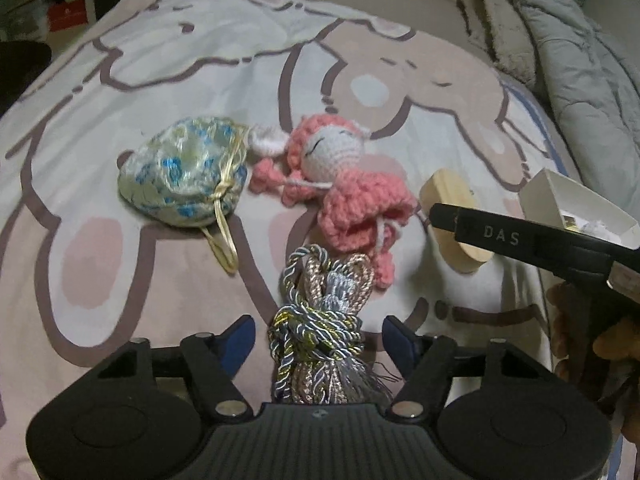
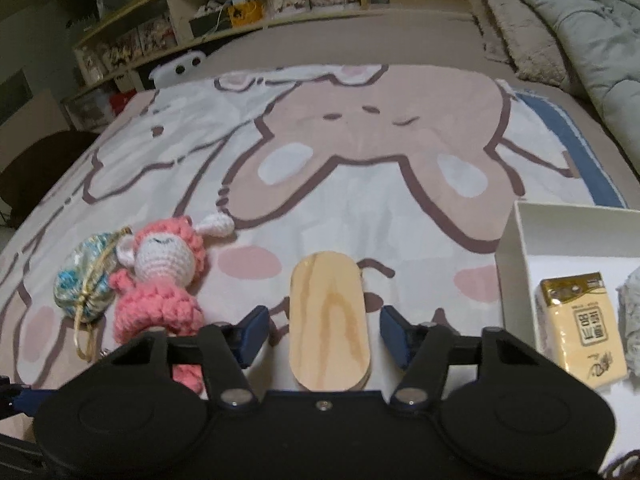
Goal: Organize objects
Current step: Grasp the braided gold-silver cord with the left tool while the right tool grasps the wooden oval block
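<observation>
1. Left wrist view: the left gripper (image 1: 318, 336) sits at the bottom centre, its jaws spread wide. A knotted cord bundle (image 1: 320, 328) lies between the blue fingertips (image 1: 239, 338), touching neither one as far as can be seen.
2. Just above the bundle, in the middle of the frame, a pink doll (image 1: 344, 184) lies on the blanket (image 1: 180, 60). Its white face points toward the upper left.
3. Left of the doll, almost touching its pink curls, rests a blue-and-cream pouch (image 1: 180, 176) with a gold drawstring trailing toward the lower centre.
4. Right of the doll lies a wood block (image 1: 452, 216), partly hidden by a black arm of the other tool that crosses in from the right edge.
5. At the right edge, a white box (image 1: 576, 204) shows behind that arm.
6. Right wrist view: the right gripper (image 2: 324, 330) fills the bottom, jaws released and wide apart. The wood block (image 2: 328, 324) lies lengthwise between the fingertips (image 2: 394, 334), with a gap on each side.
7. The doll (image 2: 160, 280) and pouch (image 2: 84, 284) lie at centre left, touching each other.
8. The white box (image 2: 516, 276) sits at lower right, holding a yellow packet (image 2: 580, 336) and some grey fabric at the frame edge.
9. Shelves (image 2: 224, 4) run along the upper left; grey bedding (image 2: 580, 20) is piled at upper right.
</observation>
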Tool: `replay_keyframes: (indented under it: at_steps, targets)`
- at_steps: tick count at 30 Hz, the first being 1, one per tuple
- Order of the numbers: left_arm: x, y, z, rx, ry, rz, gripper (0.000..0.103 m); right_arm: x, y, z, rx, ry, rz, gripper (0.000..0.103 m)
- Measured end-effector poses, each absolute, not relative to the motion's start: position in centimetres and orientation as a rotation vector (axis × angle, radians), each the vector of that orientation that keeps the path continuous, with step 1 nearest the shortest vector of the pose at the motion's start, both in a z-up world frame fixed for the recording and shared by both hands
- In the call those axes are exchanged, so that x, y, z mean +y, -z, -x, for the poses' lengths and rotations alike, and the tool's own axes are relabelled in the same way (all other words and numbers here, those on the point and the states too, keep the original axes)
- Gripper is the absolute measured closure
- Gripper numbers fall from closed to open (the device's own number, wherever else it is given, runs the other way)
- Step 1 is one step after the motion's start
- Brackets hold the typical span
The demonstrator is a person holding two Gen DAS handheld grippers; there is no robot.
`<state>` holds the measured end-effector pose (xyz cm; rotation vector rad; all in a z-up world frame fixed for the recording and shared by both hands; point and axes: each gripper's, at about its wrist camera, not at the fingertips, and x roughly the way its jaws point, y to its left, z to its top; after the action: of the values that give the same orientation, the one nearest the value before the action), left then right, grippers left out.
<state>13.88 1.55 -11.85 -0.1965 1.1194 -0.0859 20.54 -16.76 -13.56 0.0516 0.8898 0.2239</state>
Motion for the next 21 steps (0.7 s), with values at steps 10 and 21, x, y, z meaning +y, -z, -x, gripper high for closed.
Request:
replay_keyframes:
  at_steps: [10,21]
  targets:
    - [1.8,11.6,-13.9,1.105,0.081,0.221,0.056,-16.7,13.9,-20.1,0.889,-0.251,-0.017,0.059]
    - [3.3,9.0,-12.7,1.037,0.070,0.310,0.056,-16.8,10.7,-17.1,0.852,-0.272,-0.045,0.059]
